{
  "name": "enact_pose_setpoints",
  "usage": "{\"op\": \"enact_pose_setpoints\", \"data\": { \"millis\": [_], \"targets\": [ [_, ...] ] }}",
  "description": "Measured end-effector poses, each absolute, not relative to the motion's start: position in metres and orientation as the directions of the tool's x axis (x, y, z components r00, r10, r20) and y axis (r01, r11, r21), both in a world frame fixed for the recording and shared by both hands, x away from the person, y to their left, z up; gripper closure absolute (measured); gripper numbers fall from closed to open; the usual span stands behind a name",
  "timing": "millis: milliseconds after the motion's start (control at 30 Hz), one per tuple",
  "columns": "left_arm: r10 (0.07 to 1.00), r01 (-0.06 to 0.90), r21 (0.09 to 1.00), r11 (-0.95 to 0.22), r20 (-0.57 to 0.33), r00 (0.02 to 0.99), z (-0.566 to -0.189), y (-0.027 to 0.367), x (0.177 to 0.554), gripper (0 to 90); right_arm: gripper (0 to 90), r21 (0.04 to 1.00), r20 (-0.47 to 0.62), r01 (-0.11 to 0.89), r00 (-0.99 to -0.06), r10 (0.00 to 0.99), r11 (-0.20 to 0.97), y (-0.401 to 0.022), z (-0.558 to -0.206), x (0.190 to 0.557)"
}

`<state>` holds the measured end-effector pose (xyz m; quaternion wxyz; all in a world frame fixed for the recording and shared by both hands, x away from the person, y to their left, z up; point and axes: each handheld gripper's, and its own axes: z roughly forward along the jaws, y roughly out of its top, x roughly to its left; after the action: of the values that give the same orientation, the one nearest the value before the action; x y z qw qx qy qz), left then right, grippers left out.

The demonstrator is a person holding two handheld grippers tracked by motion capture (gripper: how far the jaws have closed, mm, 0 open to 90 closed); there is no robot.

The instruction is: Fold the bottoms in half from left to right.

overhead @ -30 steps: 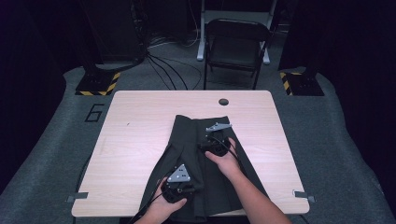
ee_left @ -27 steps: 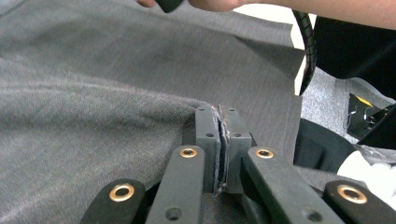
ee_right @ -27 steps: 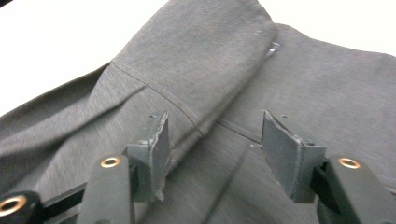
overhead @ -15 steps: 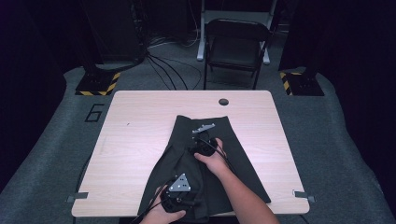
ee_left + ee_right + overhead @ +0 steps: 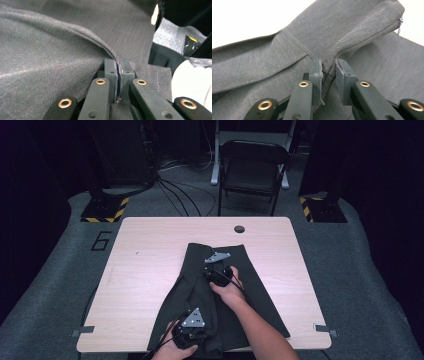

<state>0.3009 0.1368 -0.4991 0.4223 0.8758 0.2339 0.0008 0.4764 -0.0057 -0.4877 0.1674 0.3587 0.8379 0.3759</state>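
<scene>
A dark grey, finely knitted cloth garment lies spread on the middle and near part of the pale wooden surface, its lower edge reaching the near rim. In the high view its far end is a straight edge, and a long fold runs down its left half. The left hand-held gripper sits at the garment's near left part, its jaws pressed together on a raised ridge of the fabric, which stands as a thin seam-like crease between the pads. The right hand-held gripper works near the far end of the garment; its jaws have just been closing, and a bunched fold of cloth is now pinched between them, with a small gap left beside the right pad. Both forearms come in from the near edge. A small dark round hole marks the surface's far side, and a black folding chair stands beyond it on grey carpet.
</scene>
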Motion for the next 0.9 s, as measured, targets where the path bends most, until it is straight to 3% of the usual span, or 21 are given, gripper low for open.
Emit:
{"op": "enact_pose_setpoints", "data": {
  "millis": [400, 900],
  "targets": [
    [0.373, 0.342, 0.838, -0.425, -0.182, 0.910, -0.445, 0.143, 0.304, 87.3, 77.7, 0.834, -0.072, 0.344, -0.708, 0.703, 0.431, -0.012, -0.433, 0.475],
    [0.332, 0.248, 0.914, -0.321, -0.137, 0.933, -0.382, 0.140, 0.311, 87.3, 78.1, 0.888, -0.031, 0.324, -0.665, 0.746, 0.325, -0.034, -0.380, 0.480]
  ]
}}
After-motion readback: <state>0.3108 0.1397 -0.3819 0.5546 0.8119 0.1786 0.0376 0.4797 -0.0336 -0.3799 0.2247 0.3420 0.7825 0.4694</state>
